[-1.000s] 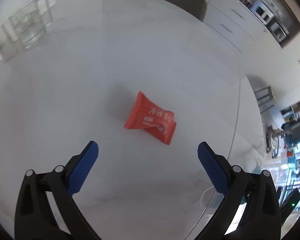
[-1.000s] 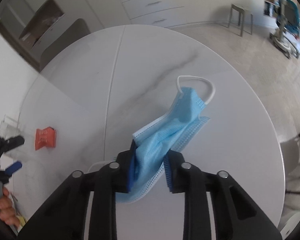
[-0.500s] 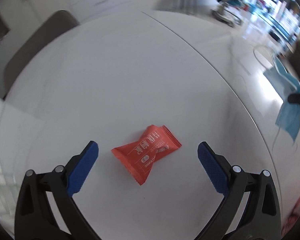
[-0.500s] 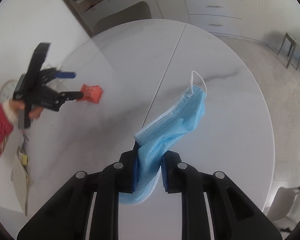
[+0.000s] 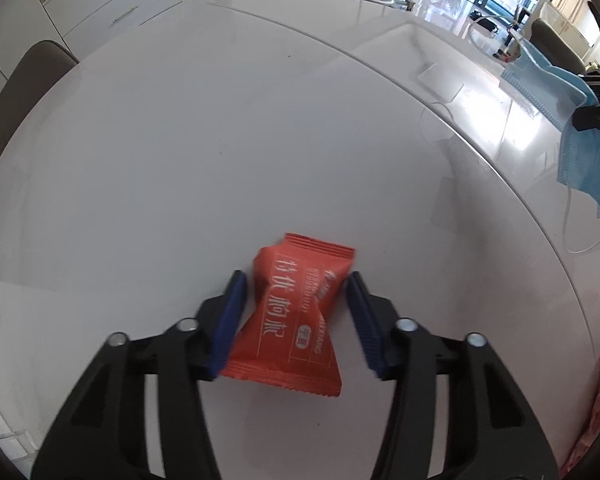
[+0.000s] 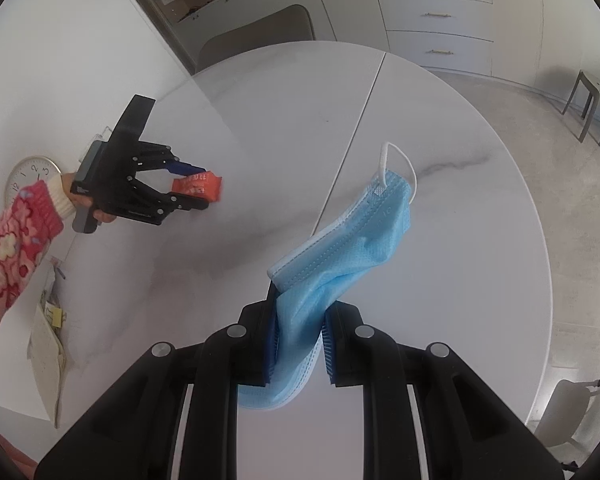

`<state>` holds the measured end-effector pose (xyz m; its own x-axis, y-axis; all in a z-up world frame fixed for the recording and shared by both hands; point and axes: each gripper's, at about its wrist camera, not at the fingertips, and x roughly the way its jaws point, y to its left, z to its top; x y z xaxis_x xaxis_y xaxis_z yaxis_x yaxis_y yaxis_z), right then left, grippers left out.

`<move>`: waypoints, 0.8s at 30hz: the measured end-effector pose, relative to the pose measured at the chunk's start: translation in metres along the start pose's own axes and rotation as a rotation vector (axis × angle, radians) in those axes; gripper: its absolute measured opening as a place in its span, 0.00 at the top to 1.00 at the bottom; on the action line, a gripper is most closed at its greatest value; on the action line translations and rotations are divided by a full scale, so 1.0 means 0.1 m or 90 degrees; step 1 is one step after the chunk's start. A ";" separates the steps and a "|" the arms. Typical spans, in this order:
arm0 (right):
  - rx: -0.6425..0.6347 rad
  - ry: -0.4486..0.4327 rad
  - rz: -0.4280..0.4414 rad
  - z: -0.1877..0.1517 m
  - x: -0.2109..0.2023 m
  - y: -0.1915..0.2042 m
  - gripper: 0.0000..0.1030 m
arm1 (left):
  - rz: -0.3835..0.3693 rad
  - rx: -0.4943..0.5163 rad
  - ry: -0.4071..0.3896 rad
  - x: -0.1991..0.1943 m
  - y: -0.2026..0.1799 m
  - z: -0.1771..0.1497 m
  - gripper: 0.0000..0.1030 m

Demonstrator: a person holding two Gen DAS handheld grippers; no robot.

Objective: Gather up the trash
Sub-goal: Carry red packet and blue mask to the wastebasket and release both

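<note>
A red snack wrapper (image 5: 296, 312) lies on the white round table (image 5: 220, 140), between the blue pads of my left gripper (image 5: 296, 316). The jaws stand close on both sides of it, the left pad touching and the right pad at its edge. From the right wrist view the left gripper (image 6: 198, 190) has the wrapper (image 6: 198, 186) between its fingers. My right gripper (image 6: 298, 344) is shut on a blue face mask (image 6: 340, 264) and holds it above the table. The mask (image 5: 572, 128) hangs at the right of the left wrist view.
A grey chair (image 6: 260, 32) stands at the table's far side, with white drawers (image 6: 436, 20) behind. A wall clock (image 6: 30, 178) and papers (image 6: 46, 344) are at the left. A stool (image 6: 588, 104) stands on the floor at the right.
My left gripper moved onto the red wrapper and its jaws closed from wide open to tight around it. My right gripper kept the mask and swung slightly.
</note>
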<state>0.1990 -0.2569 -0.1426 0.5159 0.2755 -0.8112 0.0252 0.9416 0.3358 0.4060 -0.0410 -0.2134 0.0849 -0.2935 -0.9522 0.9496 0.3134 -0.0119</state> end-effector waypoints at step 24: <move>-0.015 -0.032 0.052 -0.37 -0.79 0.35 0.81 | 0.103 -0.434 -0.083 -1.26 -1.32 -0.38 0.64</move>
<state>0.1277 -0.2391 -0.0843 0.5577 0.3424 -0.7561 -0.0382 0.9206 0.3887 0.2588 -0.0111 -0.1039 0.2848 -0.2877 -0.9144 0.5258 0.8445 -0.1020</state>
